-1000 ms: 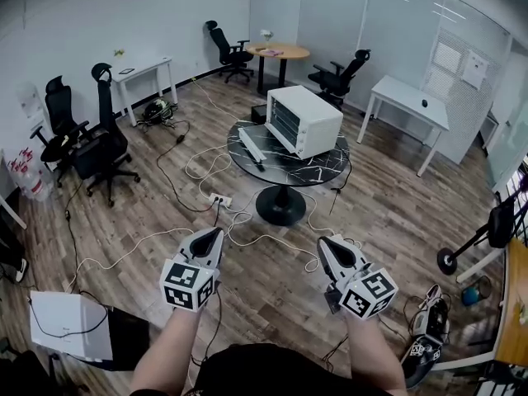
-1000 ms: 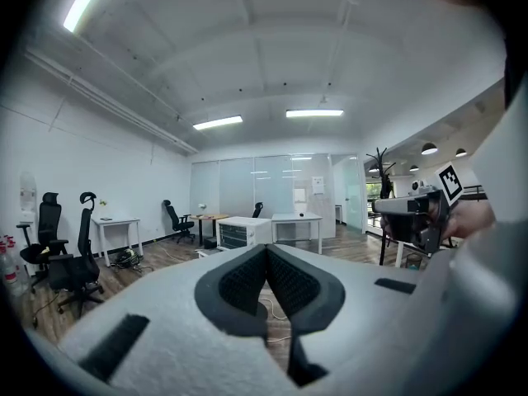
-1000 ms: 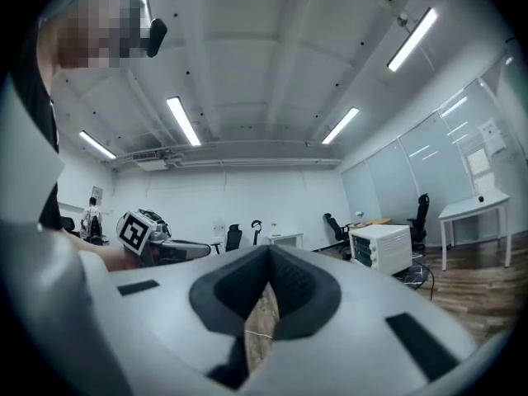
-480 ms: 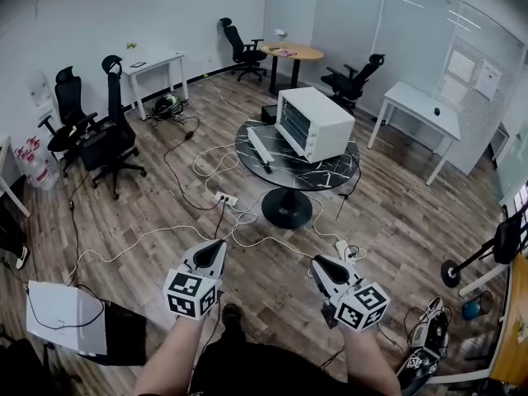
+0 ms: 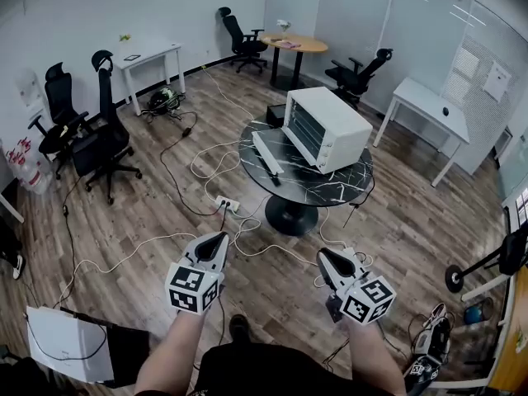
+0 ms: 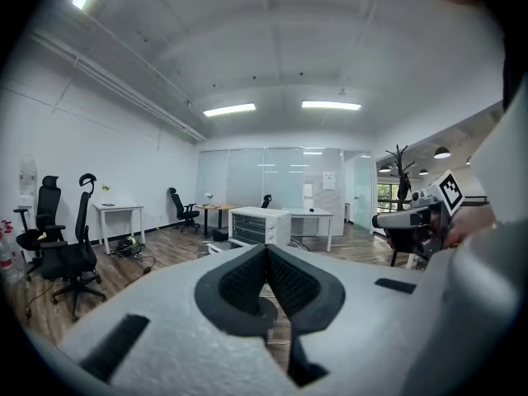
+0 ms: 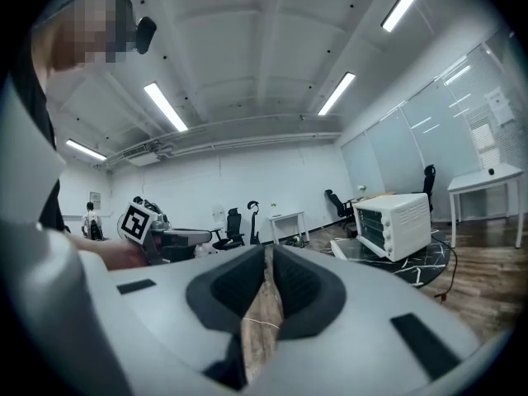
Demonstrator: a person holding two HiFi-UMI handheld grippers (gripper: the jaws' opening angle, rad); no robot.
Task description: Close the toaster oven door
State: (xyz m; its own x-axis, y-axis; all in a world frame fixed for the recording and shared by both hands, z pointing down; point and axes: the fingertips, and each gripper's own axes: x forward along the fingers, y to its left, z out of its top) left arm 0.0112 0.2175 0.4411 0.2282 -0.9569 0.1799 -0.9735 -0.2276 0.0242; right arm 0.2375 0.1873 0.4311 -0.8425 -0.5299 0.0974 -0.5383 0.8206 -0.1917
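The white toaster oven (image 5: 326, 128) stands on a round black marble table (image 5: 318, 190) across the room, its door (image 5: 268, 155) folded down flat toward the left. Both grippers hang low in front of the person, far short of the table. My left gripper (image 5: 216, 239) is shut, pads meeting at the tips, with nothing in it. My right gripper (image 5: 324, 256) has its jaws a narrow slit apart, empty. The oven shows small in the left gripper view (image 6: 260, 225) and in the right gripper view (image 7: 394, 225).
Cables and a power strip (image 5: 224, 204) lie on the wood floor between me and the table. Black office chairs (image 5: 99, 139) stand at the left, white desks (image 5: 425, 106) at the right, a round wooden table (image 5: 295, 46) at the back.
The person has stepped forward: the table and oven sit nearer and lower in the head view. Both grippers stay held low in front.
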